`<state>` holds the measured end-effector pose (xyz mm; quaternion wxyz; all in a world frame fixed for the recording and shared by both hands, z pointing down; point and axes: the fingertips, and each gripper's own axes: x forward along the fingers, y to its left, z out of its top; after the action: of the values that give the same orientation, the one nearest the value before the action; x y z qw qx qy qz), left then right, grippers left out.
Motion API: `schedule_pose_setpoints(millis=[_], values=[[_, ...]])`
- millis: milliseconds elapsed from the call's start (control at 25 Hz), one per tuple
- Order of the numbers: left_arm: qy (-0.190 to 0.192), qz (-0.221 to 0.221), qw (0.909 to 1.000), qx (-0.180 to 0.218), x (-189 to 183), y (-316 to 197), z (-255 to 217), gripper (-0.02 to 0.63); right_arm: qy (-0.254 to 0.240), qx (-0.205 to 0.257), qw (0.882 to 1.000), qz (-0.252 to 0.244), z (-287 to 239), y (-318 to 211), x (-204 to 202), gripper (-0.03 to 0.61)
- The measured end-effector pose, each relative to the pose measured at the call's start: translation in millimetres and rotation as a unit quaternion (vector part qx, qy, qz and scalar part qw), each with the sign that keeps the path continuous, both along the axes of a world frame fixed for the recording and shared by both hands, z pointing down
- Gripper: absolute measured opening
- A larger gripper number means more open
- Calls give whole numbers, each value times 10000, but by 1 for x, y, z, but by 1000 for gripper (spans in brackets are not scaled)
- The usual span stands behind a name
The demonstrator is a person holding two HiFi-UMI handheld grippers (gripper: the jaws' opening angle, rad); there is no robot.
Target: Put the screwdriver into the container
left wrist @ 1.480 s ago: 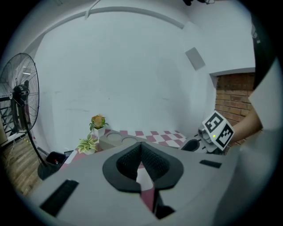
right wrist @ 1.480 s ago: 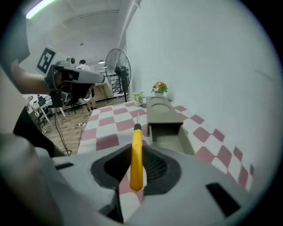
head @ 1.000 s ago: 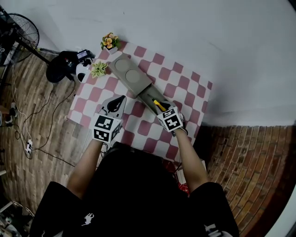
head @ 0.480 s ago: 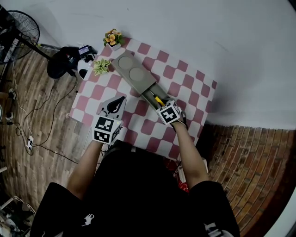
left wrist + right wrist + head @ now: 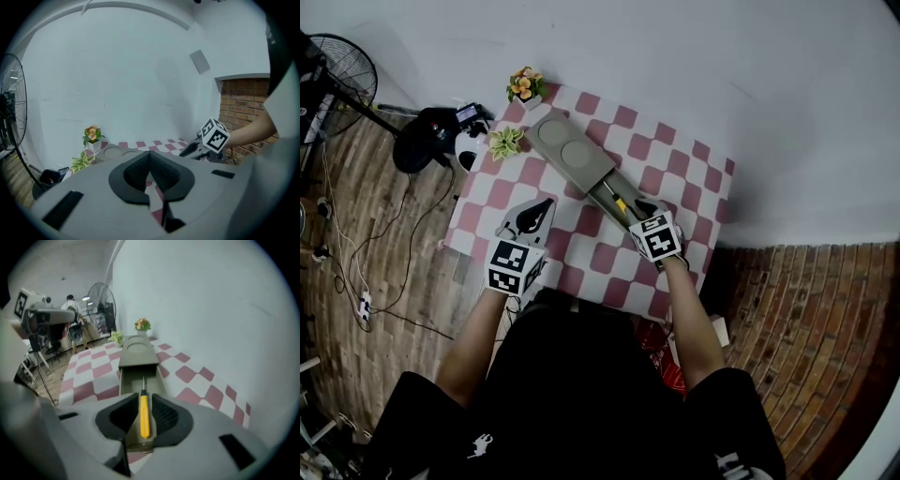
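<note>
A grey container [image 5: 567, 155] lies slantwise on the checked table [image 5: 675, 150], its drawer [image 5: 609, 192] pulled out toward me. The yellow-handled screwdriver [image 5: 620, 203] lies in that drawer, its shaft pointing into the box. My right gripper [image 5: 639, 208] hovers at the drawer's near end. In the right gripper view its jaws are opening: the screwdriver [image 5: 144, 416] lies between the pads [image 5: 161, 414] with a thin gap on each side. My left gripper [image 5: 542, 202] is shut on nothing over the table's left front. In the left gripper view [image 5: 149, 154] its pads meet.
Two small potted plants [image 5: 523, 86] [image 5: 502, 141] stand at the table's far left corner beside the container. On the floor to the left are a fan [image 5: 337, 70], a black device [image 5: 431, 136] and cables. The table's right edge meets brick flooring.
My right gripper has drawn back a little toward me along the drawer, while the screwdriver stays in the drawer. The left gripper has barely moved.
</note>
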<state>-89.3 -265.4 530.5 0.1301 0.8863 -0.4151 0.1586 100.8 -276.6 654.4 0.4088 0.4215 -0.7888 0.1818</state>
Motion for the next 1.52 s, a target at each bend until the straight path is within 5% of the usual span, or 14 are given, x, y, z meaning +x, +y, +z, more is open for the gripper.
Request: schedule_pose_setpoints(millis=[120,240,640,1520], values=[[177,205,9994,204,6,-2,-21,2,-848,600,9921,700,-55,11,10,5],[254,302,9981,476,9,-4,-45,2,-1446,1096,9775,1073,-105,27,18,2],[541,265,9882,1406,23,-3,-136,2,-2109,2702,9290,1396,-243,57,42,2],[467,21,9913,1234,45,-6,-127,2,-2125,2652,9331,1181,-237,49,57,2]])
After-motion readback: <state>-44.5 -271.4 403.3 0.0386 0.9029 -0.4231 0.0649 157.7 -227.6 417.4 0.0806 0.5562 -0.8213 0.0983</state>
